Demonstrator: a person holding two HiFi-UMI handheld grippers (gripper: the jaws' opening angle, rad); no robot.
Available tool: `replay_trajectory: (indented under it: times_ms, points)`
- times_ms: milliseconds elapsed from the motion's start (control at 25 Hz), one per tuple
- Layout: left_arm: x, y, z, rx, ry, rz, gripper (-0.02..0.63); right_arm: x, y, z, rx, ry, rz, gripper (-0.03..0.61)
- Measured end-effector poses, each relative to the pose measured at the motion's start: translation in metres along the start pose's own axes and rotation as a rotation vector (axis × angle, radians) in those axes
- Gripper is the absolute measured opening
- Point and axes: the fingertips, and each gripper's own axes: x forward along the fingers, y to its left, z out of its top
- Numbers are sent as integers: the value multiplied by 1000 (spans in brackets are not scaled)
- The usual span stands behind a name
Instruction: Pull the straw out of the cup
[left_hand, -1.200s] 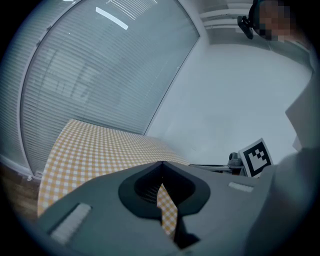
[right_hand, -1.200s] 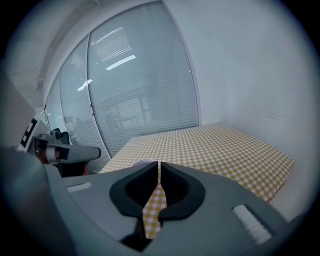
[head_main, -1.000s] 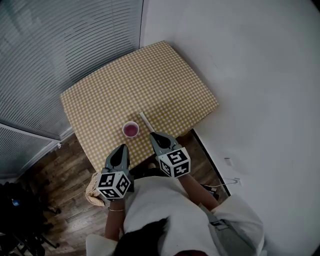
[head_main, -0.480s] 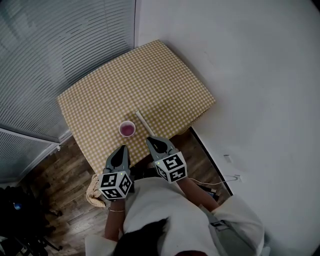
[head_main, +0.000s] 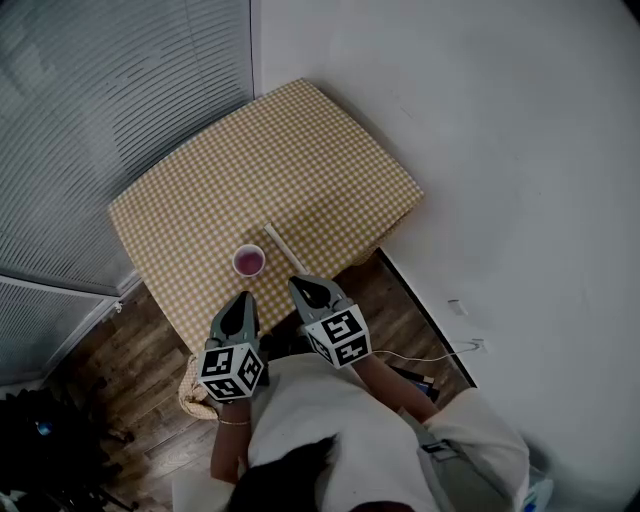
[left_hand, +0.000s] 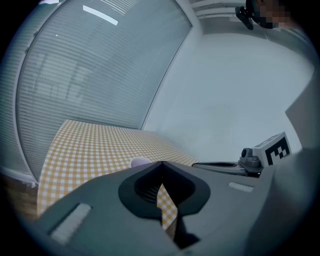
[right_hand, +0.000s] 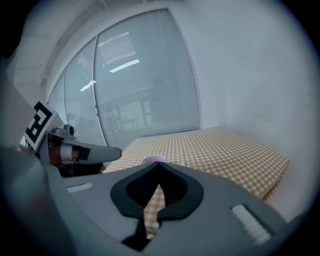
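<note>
Yellow-and-white checked cloth (head_main: 300, 150) over a small table in the corner of a room. Near its front edge, a small round white cup (head_main: 249, 262) with pink drink inside, standing upright. Just beside the cup, on the right claw's side, a thin white straw (head_main: 283, 248), lying flat on the cloth and out of the cup. Hard to tell whether it touches the cup or not.

At the front edge of the table, the left grey claw (head_main: 241, 300), tips pressed together with nothing pinched between them. Next to it, the right grey claw (head_main: 298, 284), also pressed together and holding nothing, its tip close to the near end of the straw. Both pointing toward the cup. Seen from each claw, the rim of the cup peeking just over the closed tips.

All around: grey window blinds (head_main: 110, 110) along the left of the table, plain white wall (head_main: 480, 150) behind and to the right, brown wooden floor (head_main: 130, 350) below. On the floor by the wall, a thin white cable (head_main: 440, 352). By the left hand, a tan woven thing (head_main: 188, 392), too hidden to name. Dark clutter (head_main: 40, 440) in the bottom left corner.
</note>
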Motion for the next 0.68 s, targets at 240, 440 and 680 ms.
replay_trajectory:
  times_ms: [240, 440, 680]
  points:
    - [3, -1, -1, -6, -1, -10, 20, 1, -3, -2, -3, 9, -6, 6]
    - [5, 5, 1, -11, 3, -2, 20, 5, -5, 0, -4, 14, -10, 6]
    - [9, 14, 5, -14, 4, 10, 20, 15, -5, 3, -15, 22, -2, 6]
